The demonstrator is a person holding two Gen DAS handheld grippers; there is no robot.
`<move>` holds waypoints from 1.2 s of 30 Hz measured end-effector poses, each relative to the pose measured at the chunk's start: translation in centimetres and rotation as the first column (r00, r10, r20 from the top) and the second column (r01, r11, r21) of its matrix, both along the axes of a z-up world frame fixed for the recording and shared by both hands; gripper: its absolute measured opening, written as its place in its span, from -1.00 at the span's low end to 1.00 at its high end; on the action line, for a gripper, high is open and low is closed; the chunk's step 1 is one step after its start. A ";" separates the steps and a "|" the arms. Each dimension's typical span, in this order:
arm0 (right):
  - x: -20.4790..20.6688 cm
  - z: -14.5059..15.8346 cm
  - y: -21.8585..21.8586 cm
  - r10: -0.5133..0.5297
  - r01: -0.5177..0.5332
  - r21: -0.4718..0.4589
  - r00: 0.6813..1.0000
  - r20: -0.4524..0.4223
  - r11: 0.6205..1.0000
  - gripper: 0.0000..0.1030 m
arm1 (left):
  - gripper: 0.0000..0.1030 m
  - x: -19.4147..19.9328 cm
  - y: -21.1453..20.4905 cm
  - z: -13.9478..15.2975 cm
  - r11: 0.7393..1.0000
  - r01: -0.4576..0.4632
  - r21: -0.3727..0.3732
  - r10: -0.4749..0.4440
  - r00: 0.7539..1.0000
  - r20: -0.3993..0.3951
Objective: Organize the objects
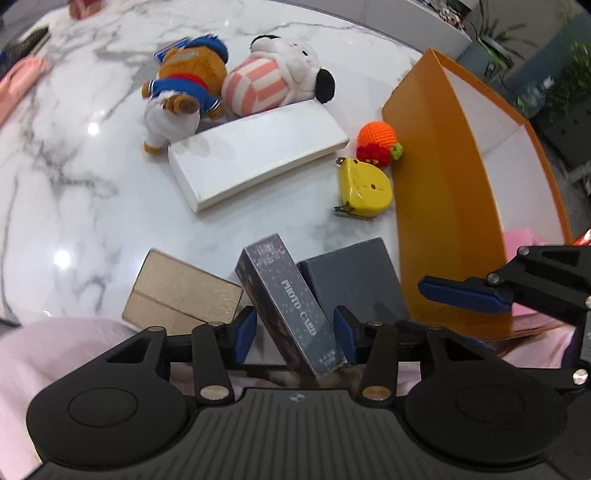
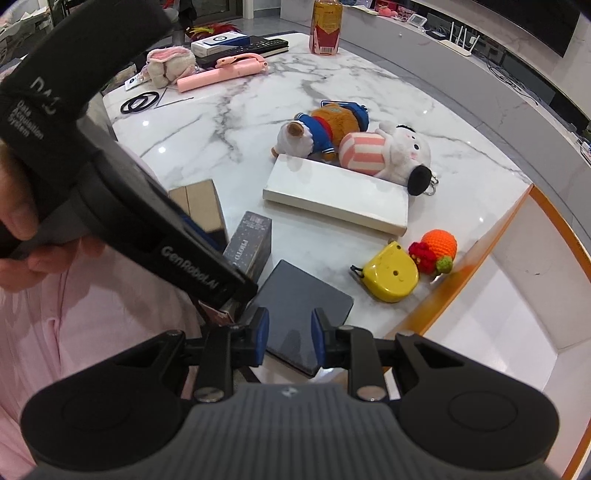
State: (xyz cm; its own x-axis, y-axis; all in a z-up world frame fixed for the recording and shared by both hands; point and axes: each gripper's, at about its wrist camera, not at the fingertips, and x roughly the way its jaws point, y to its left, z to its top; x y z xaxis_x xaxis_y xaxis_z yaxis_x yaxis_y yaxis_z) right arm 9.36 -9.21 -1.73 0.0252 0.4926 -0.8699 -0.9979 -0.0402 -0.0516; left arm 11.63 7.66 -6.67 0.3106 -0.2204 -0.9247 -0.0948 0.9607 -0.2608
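My left gripper point(image 1: 294, 338) straddles a dark "PHOTO CARD" box point(image 1: 288, 302); the pads stand close on both sides of it, and contact is unclear. A flat dark grey box point(image 1: 354, 277) lies right of it and a tan box point(image 1: 181, 291) to its left. My right gripper point(image 2: 290, 341) is open over the near edge of the grey box point(image 2: 303, 306), holding nothing. The photo card box point(image 2: 249, 243) shows under the left tool. An orange storage box point(image 1: 443, 177) stands at the right; its white inside point(image 2: 498, 295) shows in the right wrist view.
On the marble table point(image 1: 74, 147) lie a long white box point(image 1: 255, 155), a yellow tape measure point(image 1: 364, 188), an orange crochet fruit point(image 1: 378, 142), a brown bear plush point(image 1: 184, 92) and a white striped plush point(image 1: 273, 77). Far items include a pink case point(image 2: 221, 72) and a bottle point(image 2: 327, 26).
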 end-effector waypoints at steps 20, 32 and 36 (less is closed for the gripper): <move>-4.6 -5.6 3.8 0.359 -0.296 -0.261 0.901 0.242 0.919 0.51 | -0.48 -0.3 1.3 -0.2 0.985 0.153 0.079 -0.159 0.984 0.078; -5.9 -7.6 3.5 0.304 -0.222 -0.253 0.882 0.360 0.942 0.63 | -0.48 -0.7 1.6 -0.4 0.985 0.161 0.062 -0.167 0.980 0.107; -6.4 -7.4 2.3 0.287 -0.215 -0.211 0.864 0.414 0.953 0.35 | -0.48 -0.9 1.5 -0.3 0.985 0.157 0.065 -0.163 0.980 0.112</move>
State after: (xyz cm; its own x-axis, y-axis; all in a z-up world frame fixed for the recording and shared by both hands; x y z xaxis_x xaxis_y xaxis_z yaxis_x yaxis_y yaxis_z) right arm 3.00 -6.90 -9.14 0.3113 0.3955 -0.8641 -0.8301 -0.3295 -0.4499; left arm 10.75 9.17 -7.00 0.3818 -0.2249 -0.8965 0.0893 0.9744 -0.2064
